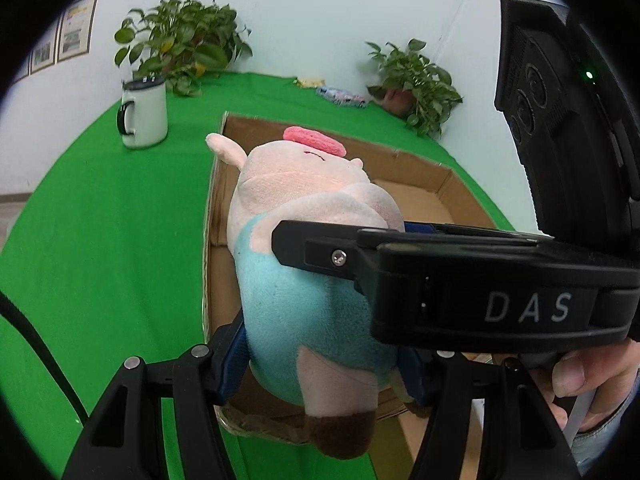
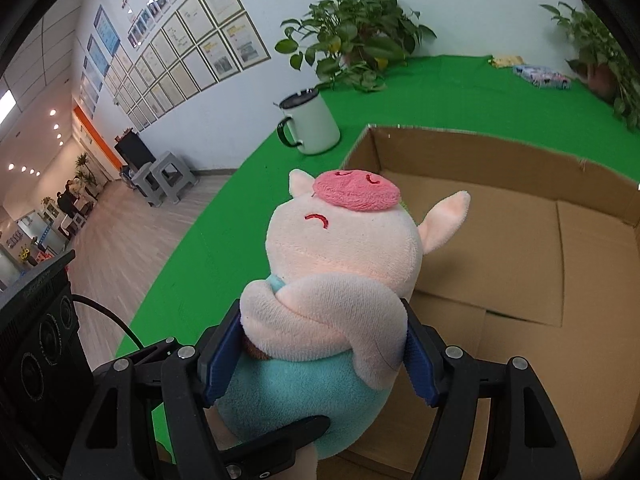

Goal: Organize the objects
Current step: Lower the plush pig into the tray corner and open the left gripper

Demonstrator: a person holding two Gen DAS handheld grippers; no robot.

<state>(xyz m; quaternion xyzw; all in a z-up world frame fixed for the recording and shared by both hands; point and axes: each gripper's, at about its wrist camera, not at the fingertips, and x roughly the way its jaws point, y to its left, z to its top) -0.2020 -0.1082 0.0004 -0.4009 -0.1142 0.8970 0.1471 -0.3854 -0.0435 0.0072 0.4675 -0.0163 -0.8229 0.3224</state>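
Both grippers, left gripper (image 1: pixel 320 364) and right gripper (image 2: pixel 320 352), clamped on plush pig (image 2: pixel 340 264), held over near-left edge of cardboard box (image 2: pixel 520 240). Risk: uneven release, toy snagging, dropping onto green cloth (image 1: pixel 100 220) outside.

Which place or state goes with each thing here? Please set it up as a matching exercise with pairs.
Things:
1. plush pig
2. mug
3. cardboard box
4. toy car

Places or states:
A. open, lying on the green cloth, just behind the pig
B. far back on the cloth, beside a potted plant
C. gripped by both the left gripper and the right gripper
D. standing upright on the cloth, left of the box

Pairs: 1-C, 2-D, 3-A, 4-B
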